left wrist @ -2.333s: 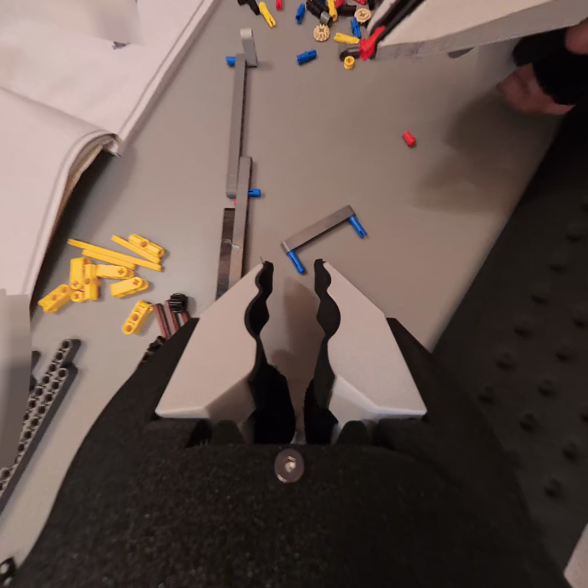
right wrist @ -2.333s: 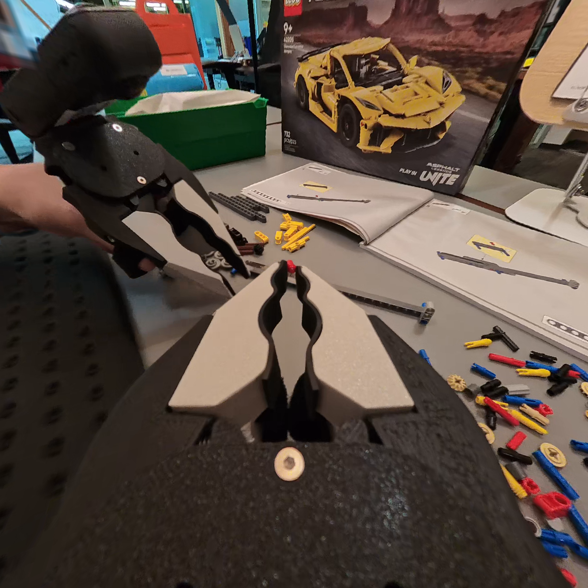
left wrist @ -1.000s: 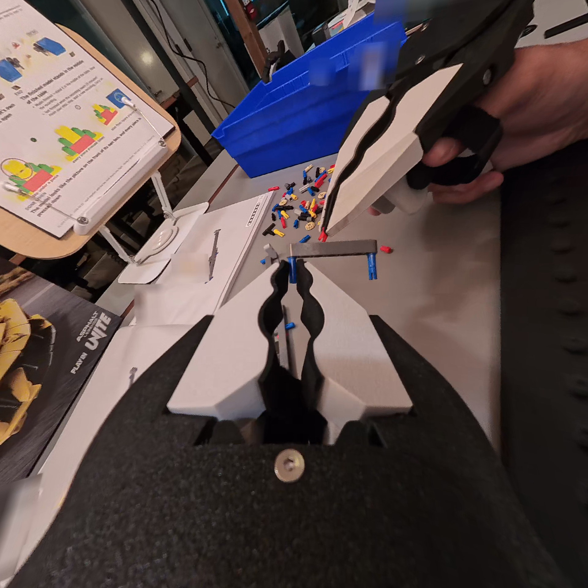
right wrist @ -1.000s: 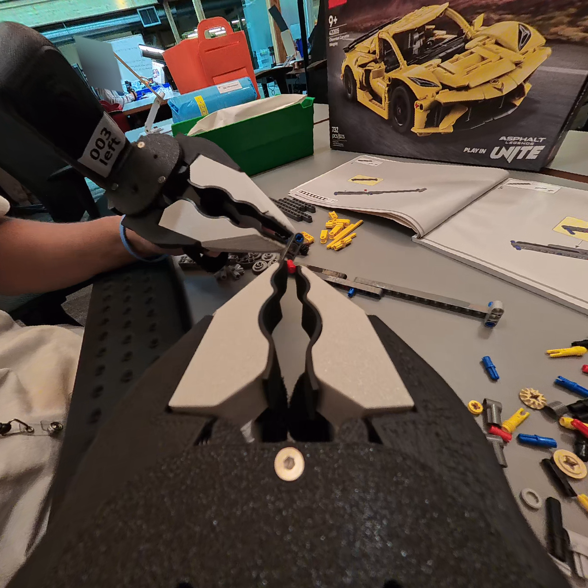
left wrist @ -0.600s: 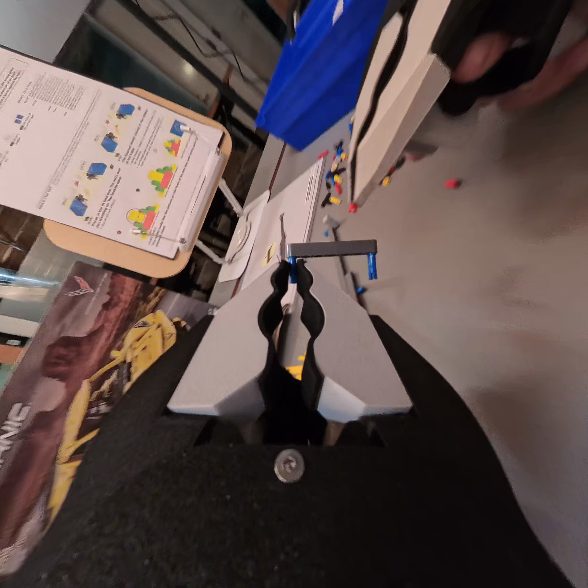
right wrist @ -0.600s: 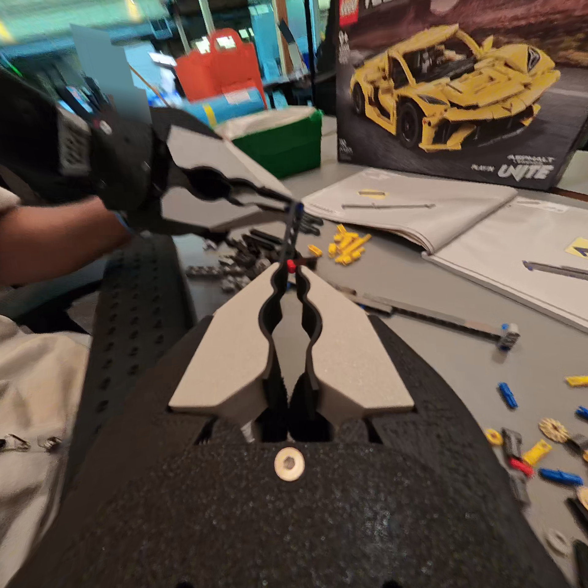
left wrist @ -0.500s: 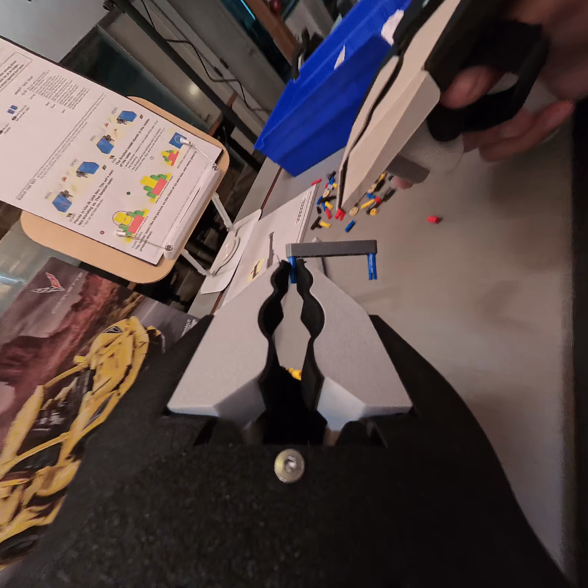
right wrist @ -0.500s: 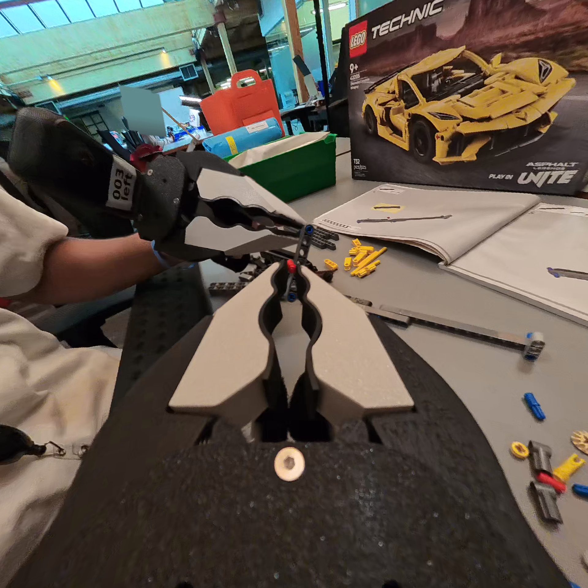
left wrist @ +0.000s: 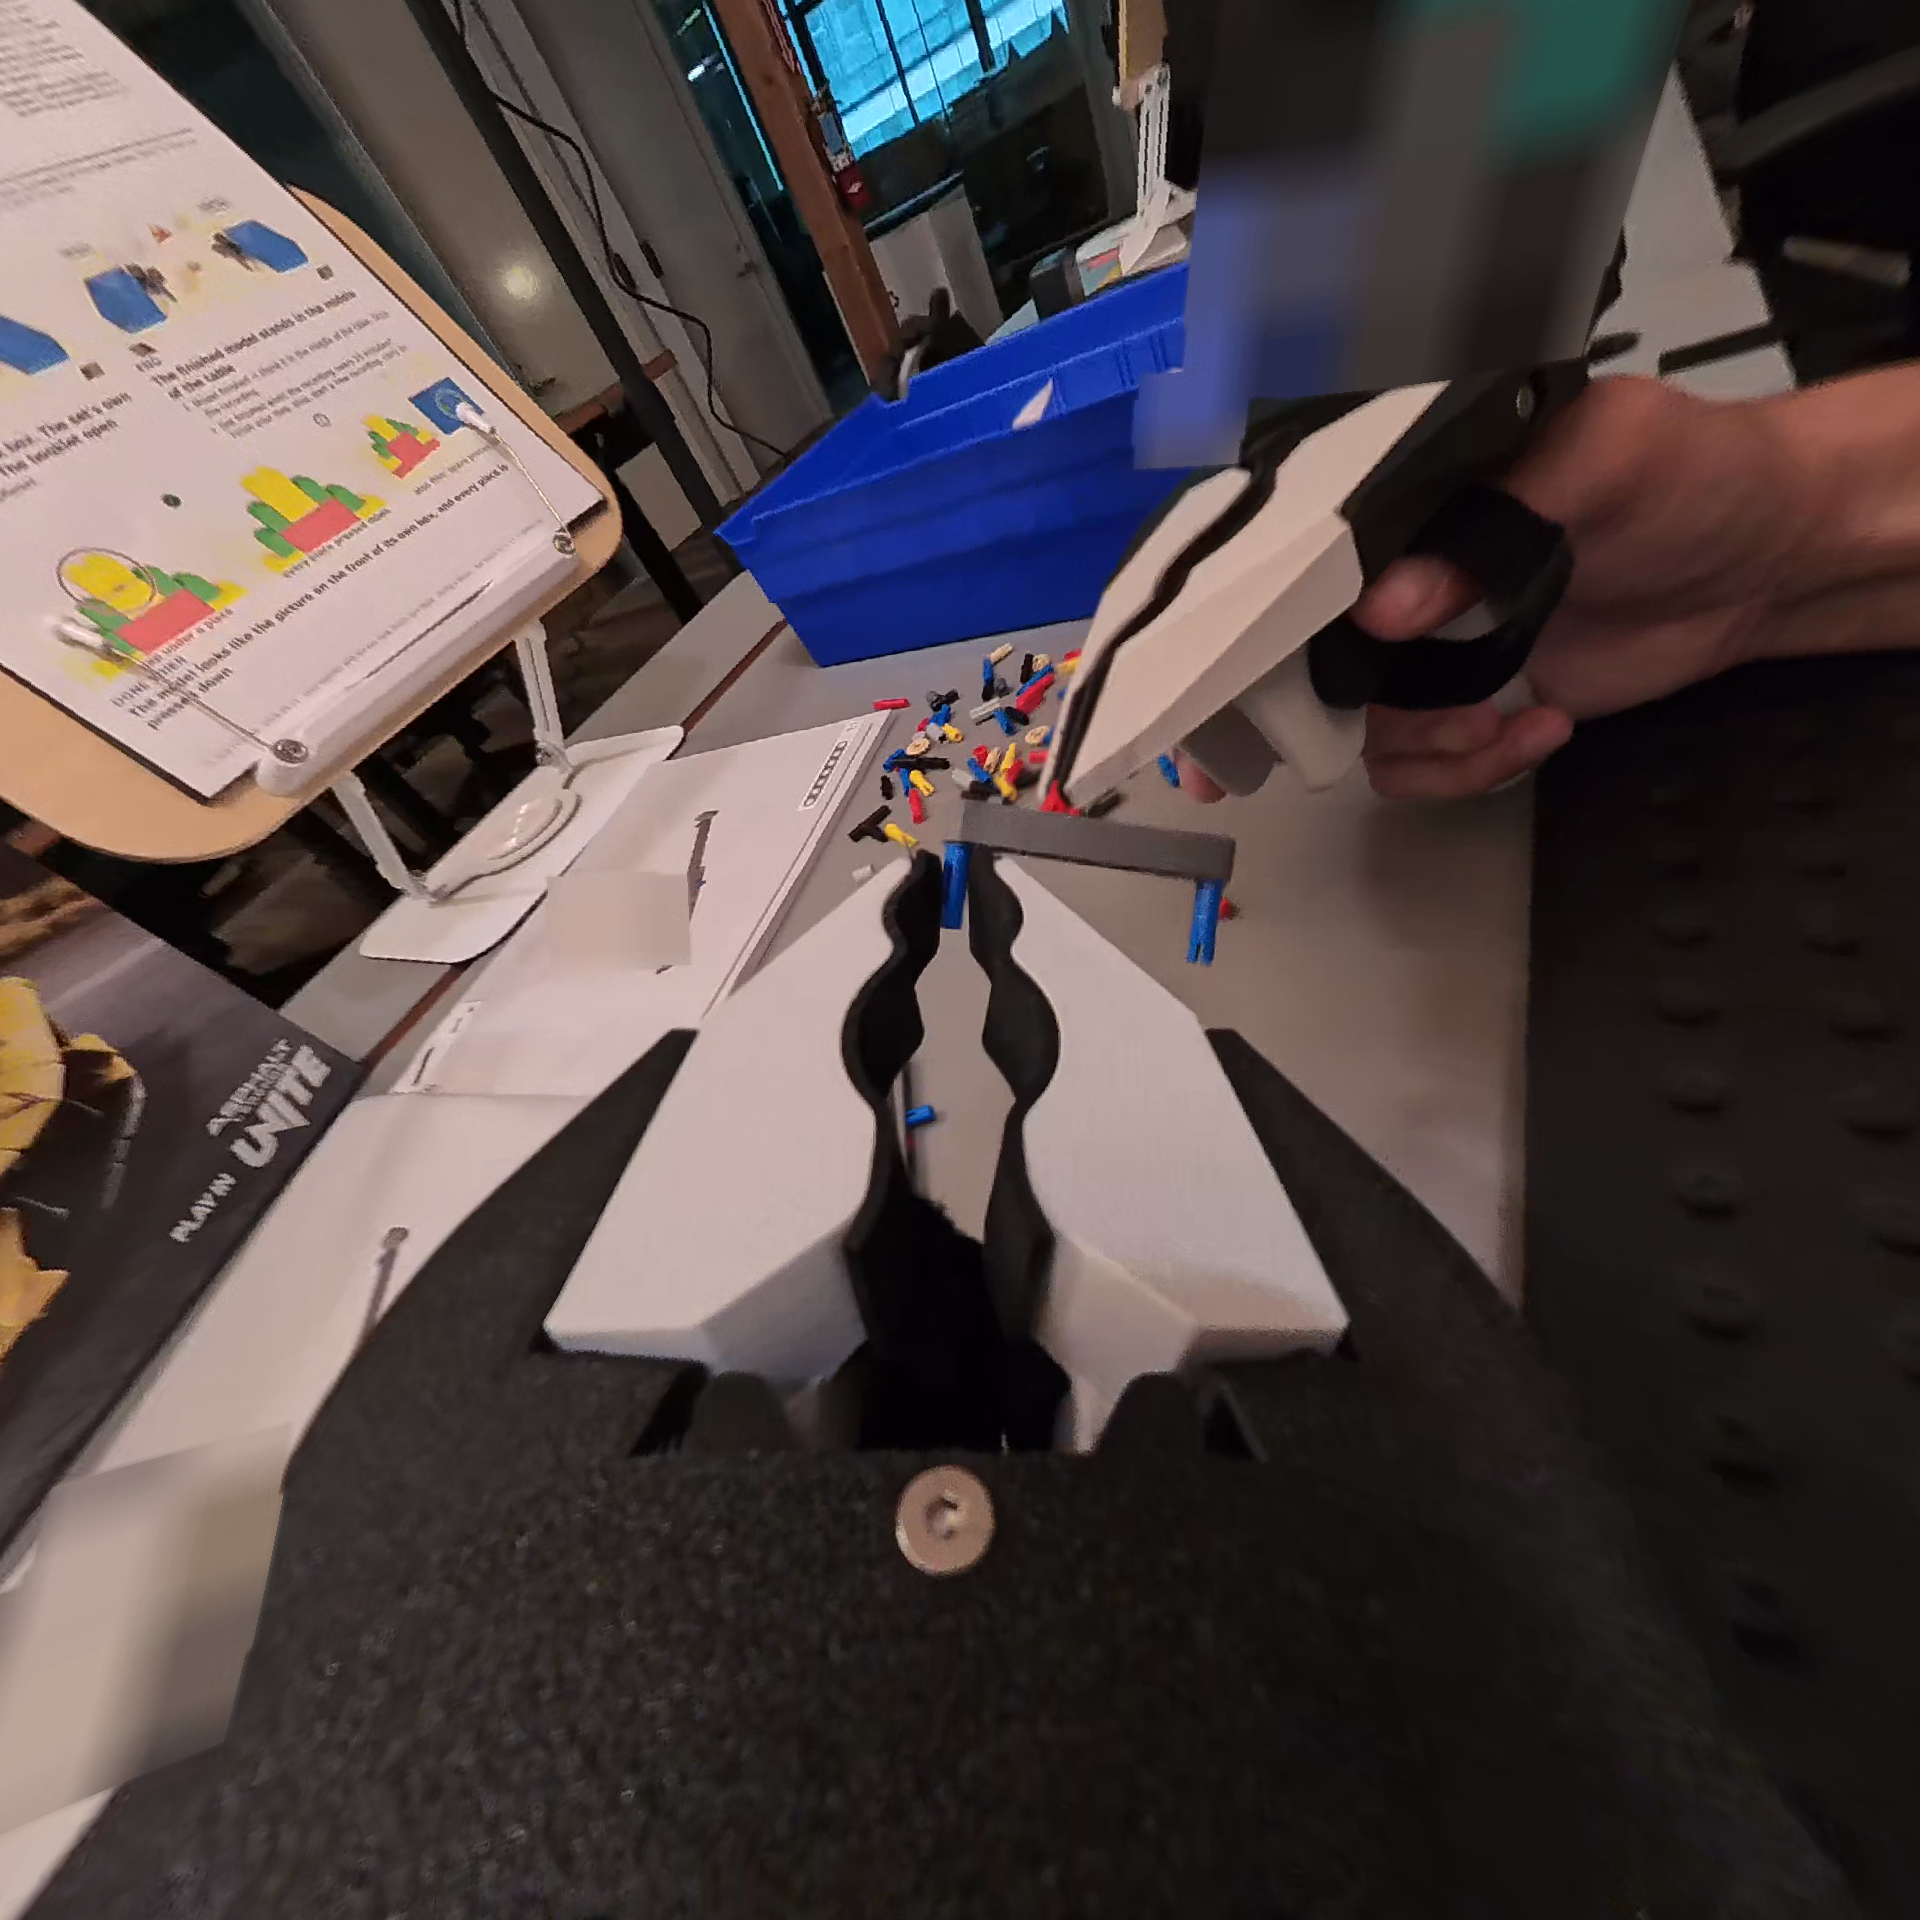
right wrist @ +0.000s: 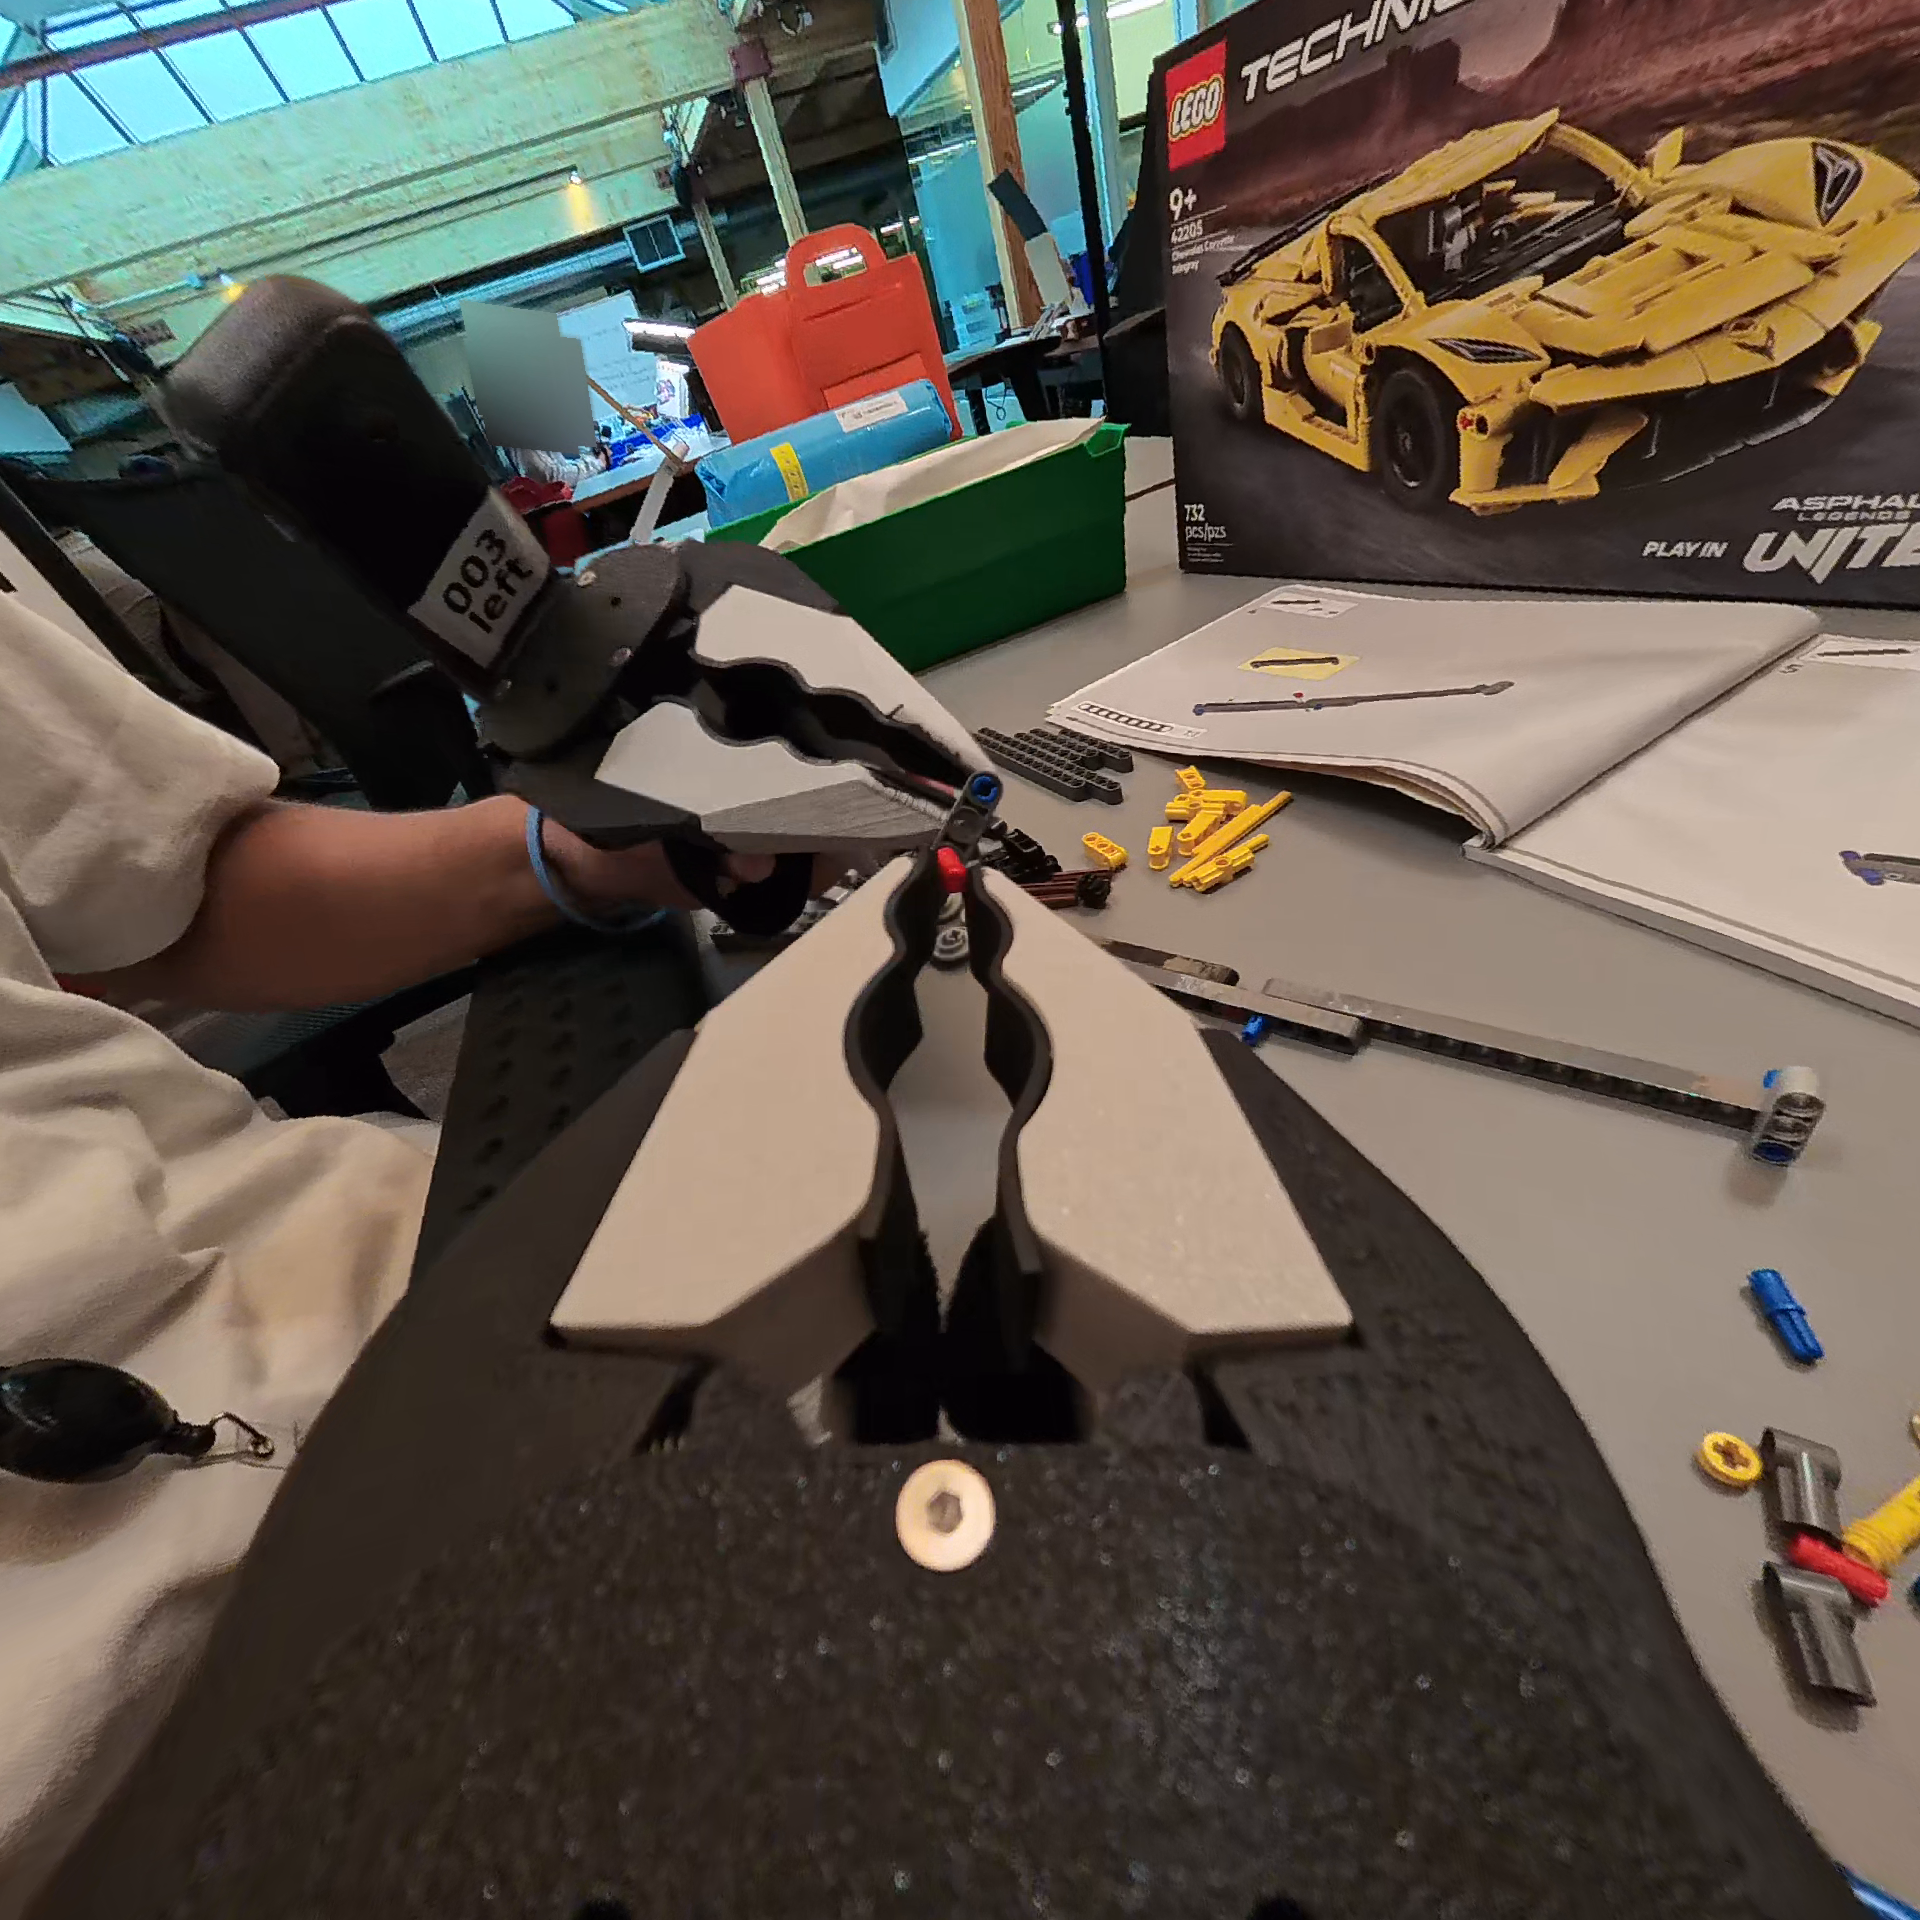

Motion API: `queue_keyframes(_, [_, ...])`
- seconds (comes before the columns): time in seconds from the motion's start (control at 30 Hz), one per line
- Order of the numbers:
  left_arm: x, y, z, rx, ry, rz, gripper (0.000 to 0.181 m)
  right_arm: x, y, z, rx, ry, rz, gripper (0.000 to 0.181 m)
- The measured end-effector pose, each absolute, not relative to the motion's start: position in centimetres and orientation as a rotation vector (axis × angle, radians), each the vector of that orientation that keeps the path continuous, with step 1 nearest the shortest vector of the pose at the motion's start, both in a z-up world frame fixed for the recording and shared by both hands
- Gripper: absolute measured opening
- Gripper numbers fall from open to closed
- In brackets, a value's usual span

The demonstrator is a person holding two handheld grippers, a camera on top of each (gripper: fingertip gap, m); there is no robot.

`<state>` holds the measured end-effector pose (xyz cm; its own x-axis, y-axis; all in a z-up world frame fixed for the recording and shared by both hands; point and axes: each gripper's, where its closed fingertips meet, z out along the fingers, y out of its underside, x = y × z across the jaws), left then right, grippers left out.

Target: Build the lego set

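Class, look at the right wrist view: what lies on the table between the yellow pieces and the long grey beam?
In the right wrist view, bare grey table lies between the yellow pieces and the long grey beam; nothing else sits there.

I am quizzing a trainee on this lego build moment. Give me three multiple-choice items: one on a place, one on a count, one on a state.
1. Where is the short grey lego beam?
A. flat on the grey table
B. in the air, gripped by a pin
C. inside the blue bin

2. How many blue pins stick out of that beam?
A. one
B. two
C. four

3. What is the right gripper doing?
A. pinching a small red pin
B. hanging wide open
C. lying on the open booklet

Key: 1 B, the left gripper clamps one blue pin and the beam hangs above the table; 2 B, one pin shows at each end; 3 A, the red pin sits between its closed fingertips.
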<state>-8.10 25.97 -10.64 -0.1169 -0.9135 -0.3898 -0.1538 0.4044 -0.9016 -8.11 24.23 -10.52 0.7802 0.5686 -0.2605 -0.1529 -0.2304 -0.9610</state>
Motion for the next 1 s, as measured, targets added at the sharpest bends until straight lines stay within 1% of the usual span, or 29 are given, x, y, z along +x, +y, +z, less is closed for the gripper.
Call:
queue_keyframes(0.43, [-8.2,25.3,-8.7,-1.155,1.422,-1.366,0.005,-8.2,23.9,-8.7,-1.587,-0.291,0.775,0.004])
queue_keyframes(0.77, [-8.0,24.4,-8.4,-1.144,1.438,-1.425,0.002,-8.7,24.2,-9.6,-1.631,-0.316,0.747,0.004])
queue_keyframes(1.0, [-7.9,25.1,-9.6,-1.185,1.474,-1.335,0.002,-7.3,24.7,-10.7,-1.694,-0.287,0.666,0.004])
